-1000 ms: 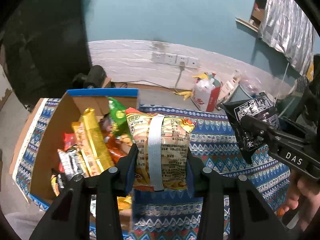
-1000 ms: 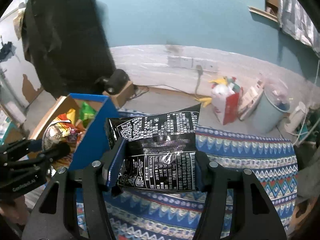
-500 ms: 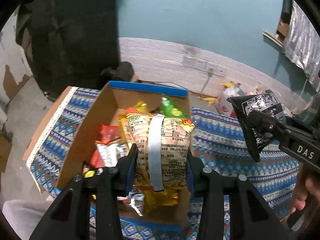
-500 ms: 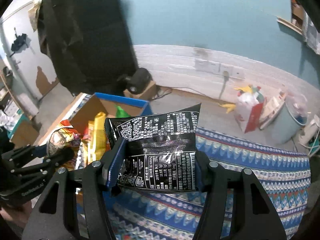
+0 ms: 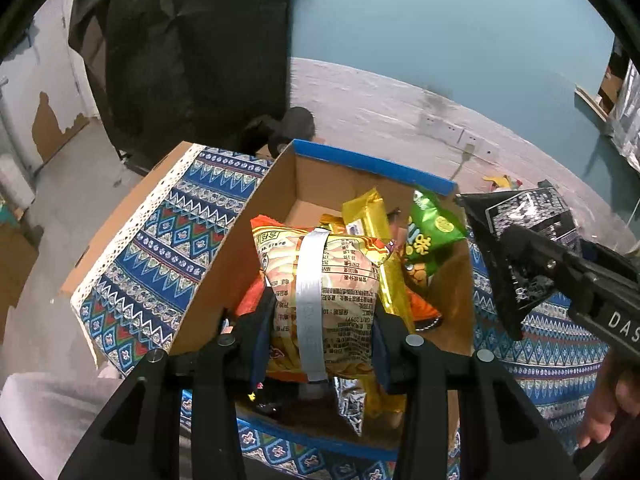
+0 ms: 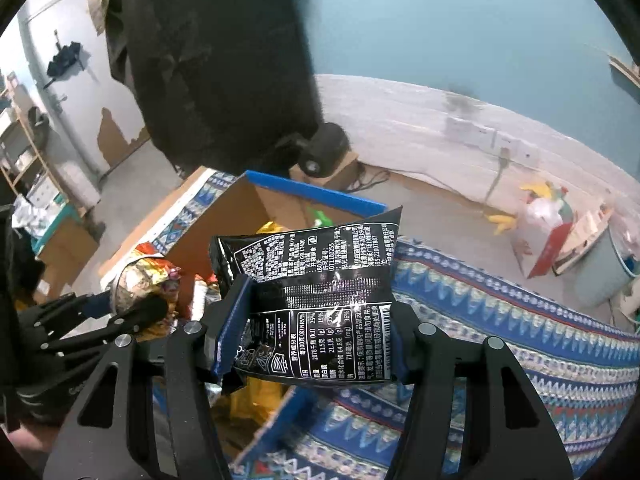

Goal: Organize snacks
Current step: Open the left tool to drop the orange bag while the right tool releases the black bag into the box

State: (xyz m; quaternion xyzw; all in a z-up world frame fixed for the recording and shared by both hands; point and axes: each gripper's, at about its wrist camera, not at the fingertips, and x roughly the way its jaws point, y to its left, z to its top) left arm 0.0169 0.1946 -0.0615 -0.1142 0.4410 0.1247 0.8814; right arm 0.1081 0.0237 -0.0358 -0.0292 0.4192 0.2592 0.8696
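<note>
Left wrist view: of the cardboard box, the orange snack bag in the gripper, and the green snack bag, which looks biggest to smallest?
1. Cardboard box
2. Orange snack bag, though it's nearest the camera
3. Green snack bag

Below me the tabletop (image 5: 140,248) is spread with a cloth (image 6: 500,344) patterned in blue, white and red zigzags and diamonds, with a pale lace border along its far left edge. Bare brown board shows just outside that border. An open cardboard box (image 5: 256,216) with a blue top rim stands directly on the cloth at the left part of the tabletop, its brown inner walls facing me. To its right the cloth runs on flat and uncovered toward the right edge. Beyond the tabletop lies the grey floor (image 6: 420,204), where a white and red bag (image 6: 540,236) stands beside a pale blue bucket (image 6: 604,272).
</note>
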